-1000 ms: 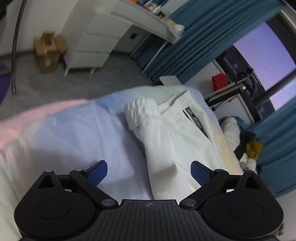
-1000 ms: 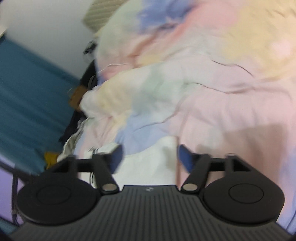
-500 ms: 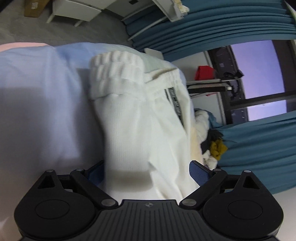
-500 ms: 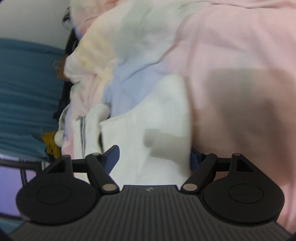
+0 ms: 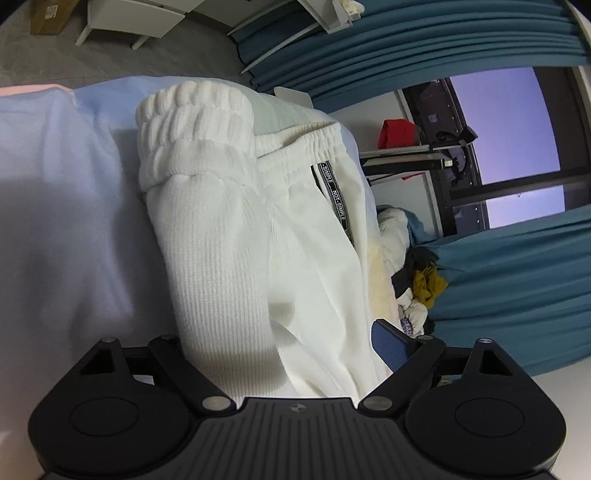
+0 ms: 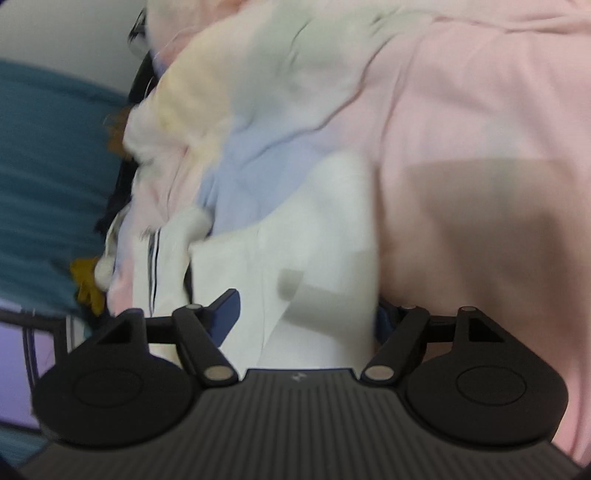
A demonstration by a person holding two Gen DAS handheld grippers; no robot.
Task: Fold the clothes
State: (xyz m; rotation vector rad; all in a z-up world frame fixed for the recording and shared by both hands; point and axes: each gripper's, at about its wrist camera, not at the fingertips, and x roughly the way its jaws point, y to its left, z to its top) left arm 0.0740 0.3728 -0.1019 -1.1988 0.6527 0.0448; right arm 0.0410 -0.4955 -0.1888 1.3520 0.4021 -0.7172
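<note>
1. Left gripper (image 5: 284, 341) filled the bottom of the left wrist view, jaws spread wide. The white sweatpants (image 5: 236, 236) ran up between them; only the right blue pad (image 5: 389, 341) showed, the left one hidden behind the fabric. No pinch on the cloth was visible.
2. Right gripper (image 6: 306, 314) sat low in the right wrist view, jaws likewise wide apart with the sweatpants (image 6: 317, 240) lying between. This view was blurred, so contact with the cloth could not be judged.
3. The sweatpants lay folded lengthwise on the pastel bedsheet (image 5: 66, 206) — centre of the left frame, running from the gripper upward.
4. A ribbed cuff (image 5: 192, 122) sat at the upper centre-left, resting just beside the elastic waistband (image 5: 306, 144).
5. A black pocket trim reading "NOT-SIMPLE" (image 5: 334, 195) ran down the garment's right side.
6. In the right wrist view the sheet (image 6: 461, 129) showed pink at right, blue and pale yellow toward the upper left.
7. Beyond the bed edge, right of centre — a heap of clothes (image 5: 421, 280), one piece mustard yellow.
8. Teal curtains (image 5: 517, 280) hung at far right and along the top; a window (image 5: 506, 125) showed dusk sky between them.
9. White drawers (image 5: 136, 18) stood at the upper left on the grey floor (image 5: 110, 59).
</note>
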